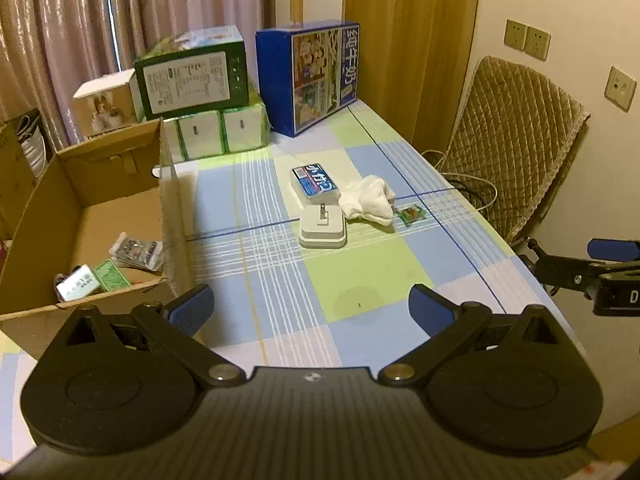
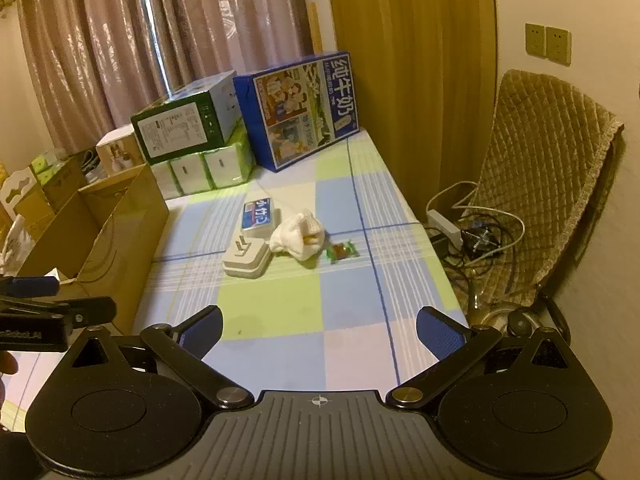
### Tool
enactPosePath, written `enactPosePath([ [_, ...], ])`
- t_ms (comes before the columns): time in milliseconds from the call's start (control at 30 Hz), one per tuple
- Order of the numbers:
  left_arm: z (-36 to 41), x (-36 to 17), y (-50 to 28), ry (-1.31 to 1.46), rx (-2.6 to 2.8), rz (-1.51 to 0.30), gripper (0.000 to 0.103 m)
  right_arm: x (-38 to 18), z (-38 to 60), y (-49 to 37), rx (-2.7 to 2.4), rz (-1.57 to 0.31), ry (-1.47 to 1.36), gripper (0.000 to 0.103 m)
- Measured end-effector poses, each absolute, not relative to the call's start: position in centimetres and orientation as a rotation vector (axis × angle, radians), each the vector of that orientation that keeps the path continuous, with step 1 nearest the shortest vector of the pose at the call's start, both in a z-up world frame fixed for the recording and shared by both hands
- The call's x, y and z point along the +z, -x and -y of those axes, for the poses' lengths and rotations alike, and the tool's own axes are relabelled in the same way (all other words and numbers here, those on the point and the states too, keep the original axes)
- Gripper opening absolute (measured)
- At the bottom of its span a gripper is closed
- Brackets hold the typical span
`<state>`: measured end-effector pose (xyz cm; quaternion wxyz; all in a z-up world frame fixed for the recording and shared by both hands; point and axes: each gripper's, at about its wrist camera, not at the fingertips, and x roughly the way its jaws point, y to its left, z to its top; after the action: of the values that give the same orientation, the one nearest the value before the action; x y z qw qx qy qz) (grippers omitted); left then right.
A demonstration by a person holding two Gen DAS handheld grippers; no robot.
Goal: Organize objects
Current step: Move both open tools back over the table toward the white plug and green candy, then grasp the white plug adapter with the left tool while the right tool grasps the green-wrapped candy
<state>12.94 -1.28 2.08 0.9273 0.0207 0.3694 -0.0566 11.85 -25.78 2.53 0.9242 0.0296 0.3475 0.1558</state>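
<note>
Both grippers hang over the checked tablecloth (image 1: 360, 264) with nothing between their blue pads. Left gripper (image 1: 311, 308) fills the bottom of its own view, jaws spread wide; right gripper (image 2: 319, 330) does the same in its view, jaws equally wide and empty. Each tool also shows at the edge of the other's frame.

Largest among the things is the open cardboard box (image 1: 86, 216) at the left of the left-wrist frame. Inside it, on the floor near its front wall, lie a silvery wrapped packet (image 1: 138, 250), a small green pack (image 1: 112, 274) and a white battery-like block (image 1: 78, 282). At the top centre a blue milk carton case (image 1: 308, 76) stands upright, beside a dark green box (image 1: 192, 76) tilted on top of green-and-white tissue packs (image 1: 222, 132).

In the middle of the frame four loose items sit close together on the cloth: a white plug adapter (image 1: 322, 230) nearest the camera, a blue-labelled small pack (image 1: 314, 182) just behind it, a crumpled white sock (image 1: 370, 200) to their right, and a small green-wrapped candy (image 1: 410, 213) just right of the sock.

A quilted chair back (image 1: 516, 140) stands at the right.
</note>
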Motion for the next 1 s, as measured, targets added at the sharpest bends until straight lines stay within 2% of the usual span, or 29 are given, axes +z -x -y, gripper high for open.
enactPosePath([
  [433,2.9,-0.4,-17.2,-0.075,-0.106,-0.732,0.102,0.5,26.0,-15.5,0.353,-0.690,0.004,0.100],
  [600,3.7,-2.0,-19.2,-0.107,-0.103,-0.703,0.102,-1.0,26.0,-18.2,0.364,-0.691,0.022,0.090],
  [933,4.3,-6.3,-24.3,-0.112,-0.102,-0.717,0.101,-4.7,24.9,-23.0,0.402,-0.717,0.074,0.086],
  [1000,4.3,-7.1,-25.2,-0.114,-0.105,-0.726,0.096,-5.7,24.6,-24.2,0.405,-0.726,0.083,0.084],
])
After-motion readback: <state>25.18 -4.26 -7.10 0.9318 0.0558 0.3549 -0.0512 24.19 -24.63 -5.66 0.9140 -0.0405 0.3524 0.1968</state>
